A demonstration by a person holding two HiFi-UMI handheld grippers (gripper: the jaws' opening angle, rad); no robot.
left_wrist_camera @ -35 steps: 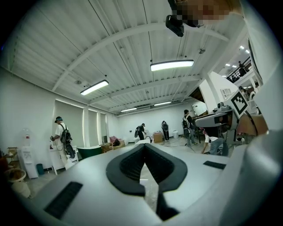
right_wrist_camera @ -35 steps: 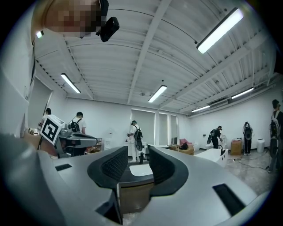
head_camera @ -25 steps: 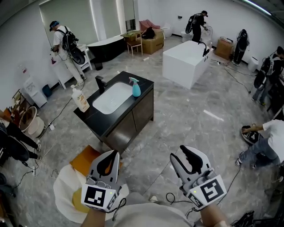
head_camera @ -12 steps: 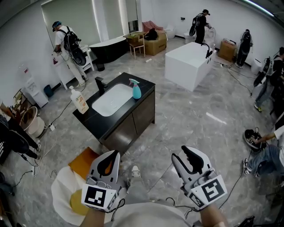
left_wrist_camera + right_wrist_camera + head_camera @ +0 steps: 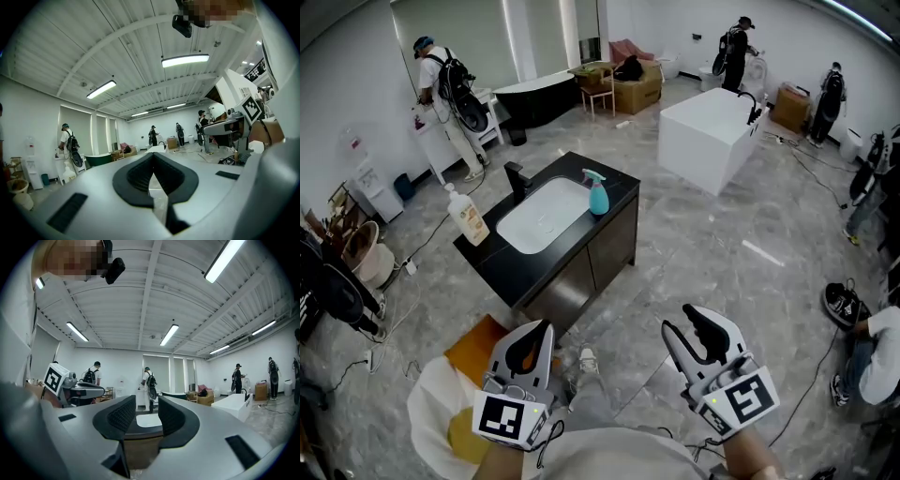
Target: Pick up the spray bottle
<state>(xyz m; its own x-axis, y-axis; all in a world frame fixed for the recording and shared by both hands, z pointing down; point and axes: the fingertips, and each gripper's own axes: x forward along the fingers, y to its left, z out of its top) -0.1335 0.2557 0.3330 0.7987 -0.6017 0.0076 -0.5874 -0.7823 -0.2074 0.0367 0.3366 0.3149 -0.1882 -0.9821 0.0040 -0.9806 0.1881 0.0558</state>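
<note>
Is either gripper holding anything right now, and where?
Nothing is held: left gripper shut and empty, right gripper open and empty; spray bottle stands untouched on the counter.

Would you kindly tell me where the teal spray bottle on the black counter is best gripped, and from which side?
Likely its round body, below the trigger head: the spray bottle stands upright beside the sink, close to the counter edge. Come in level from the open floor side; the faucet crowds the other.
</note>
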